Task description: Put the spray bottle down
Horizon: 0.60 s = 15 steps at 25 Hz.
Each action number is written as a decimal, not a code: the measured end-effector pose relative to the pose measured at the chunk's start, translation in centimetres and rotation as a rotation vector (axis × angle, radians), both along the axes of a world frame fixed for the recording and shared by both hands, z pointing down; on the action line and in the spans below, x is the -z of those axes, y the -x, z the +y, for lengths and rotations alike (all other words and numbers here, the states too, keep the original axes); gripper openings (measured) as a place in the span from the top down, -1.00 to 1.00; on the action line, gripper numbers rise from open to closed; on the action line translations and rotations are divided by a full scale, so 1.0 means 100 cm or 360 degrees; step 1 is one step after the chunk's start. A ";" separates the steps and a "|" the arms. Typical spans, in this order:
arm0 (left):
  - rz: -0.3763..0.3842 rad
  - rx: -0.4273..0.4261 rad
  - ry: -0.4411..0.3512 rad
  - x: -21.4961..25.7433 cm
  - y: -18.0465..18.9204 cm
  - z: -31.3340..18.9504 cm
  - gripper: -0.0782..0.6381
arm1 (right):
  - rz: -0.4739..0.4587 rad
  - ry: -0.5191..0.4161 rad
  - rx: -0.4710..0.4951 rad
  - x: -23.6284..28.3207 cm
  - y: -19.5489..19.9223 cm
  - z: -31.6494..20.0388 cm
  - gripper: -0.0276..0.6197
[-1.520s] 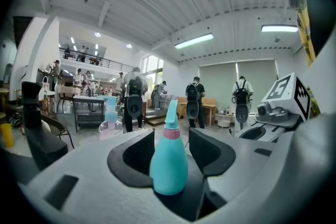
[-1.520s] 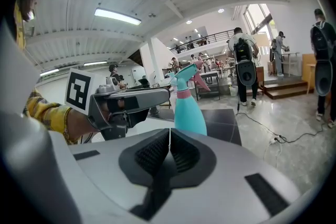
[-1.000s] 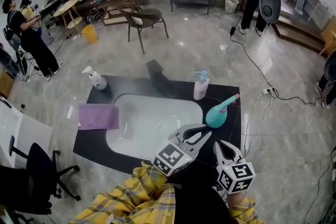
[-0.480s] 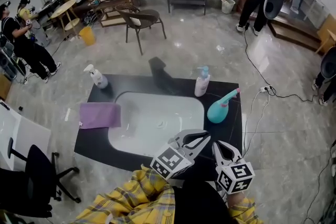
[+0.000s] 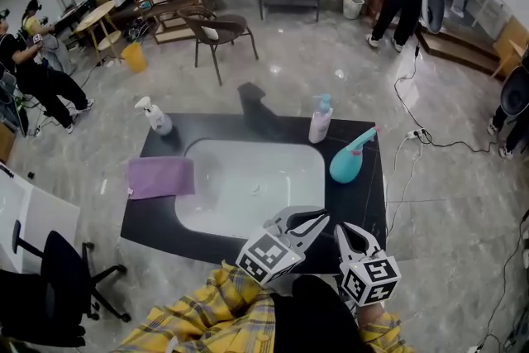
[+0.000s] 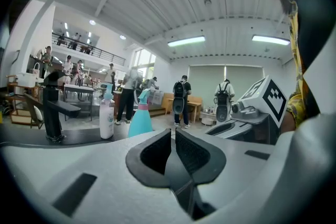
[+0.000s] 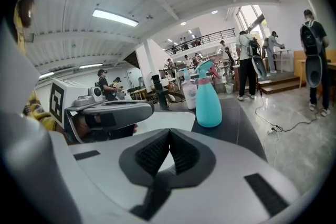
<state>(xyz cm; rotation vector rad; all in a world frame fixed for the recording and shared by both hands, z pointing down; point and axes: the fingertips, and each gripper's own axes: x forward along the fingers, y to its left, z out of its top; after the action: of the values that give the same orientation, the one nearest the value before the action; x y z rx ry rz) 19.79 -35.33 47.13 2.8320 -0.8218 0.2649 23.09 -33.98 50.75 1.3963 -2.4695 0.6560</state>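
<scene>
The teal spray bottle [image 5: 354,157] with a pink collar stands upright on the black counter [image 5: 366,207], right of the white sink [image 5: 248,186]. It also shows in the left gripper view [image 6: 139,116] and the right gripper view [image 7: 208,100]. Nothing holds it. My left gripper [image 5: 322,217] is shut and empty over the counter's front edge, well short of the bottle; its pads meet [image 6: 172,132]. Beside it on the right, my right gripper [image 5: 340,227] is shut too, with nothing between its pads [image 7: 169,131].
A white soap bottle [image 5: 320,118] and a dark faucet [image 5: 252,101] stand behind the sink. A purple cloth [image 5: 161,177] and a pump bottle [image 5: 154,116] lie at the counter's left. Chairs, tables and people fill the room beyond; a cable [image 5: 413,136] runs across the floor at right.
Both grippers have drawn back from the spray bottle toward the counter's front edge. The left jaws, slightly apart a second ago, have shut. The bottle has stayed put.
</scene>
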 end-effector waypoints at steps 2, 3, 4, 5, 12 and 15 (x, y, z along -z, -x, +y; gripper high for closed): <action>-0.0005 0.0004 0.0009 -0.002 0.005 0.007 0.70 | -0.0012 0.0003 -0.0005 -0.002 0.004 0.007 0.90; -0.0006 0.0005 0.0013 -0.003 0.007 0.010 0.70 | -0.0016 0.0004 -0.0007 -0.003 0.006 0.010 0.90; -0.0006 0.0006 0.0015 -0.005 0.010 0.014 0.70 | -0.0018 0.0004 -0.0010 -0.003 0.008 0.013 0.90; -0.0005 0.0007 0.0015 -0.005 0.012 0.018 0.70 | -0.0018 0.0002 -0.0013 -0.004 0.010 0.017 0.90; -0.0010 0.0005 0.0039 -0.010 0.029 0.049 0.70 | -0.0018 0.0005 -0.0027 -0.005 0.025 0.046 0.90; -0.0011 0.0012 0.0046 -0.012 0.036 0.060 0.70 | -0.0014 -0.0001 -0.0025 -0.005 0.031 0.058 0.90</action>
<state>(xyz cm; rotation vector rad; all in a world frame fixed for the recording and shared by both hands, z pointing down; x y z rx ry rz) 16.20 -29.30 48.32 2.8019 -0.8230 0.2832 20.03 -28.22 51.25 1.4175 -2.4679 0.6659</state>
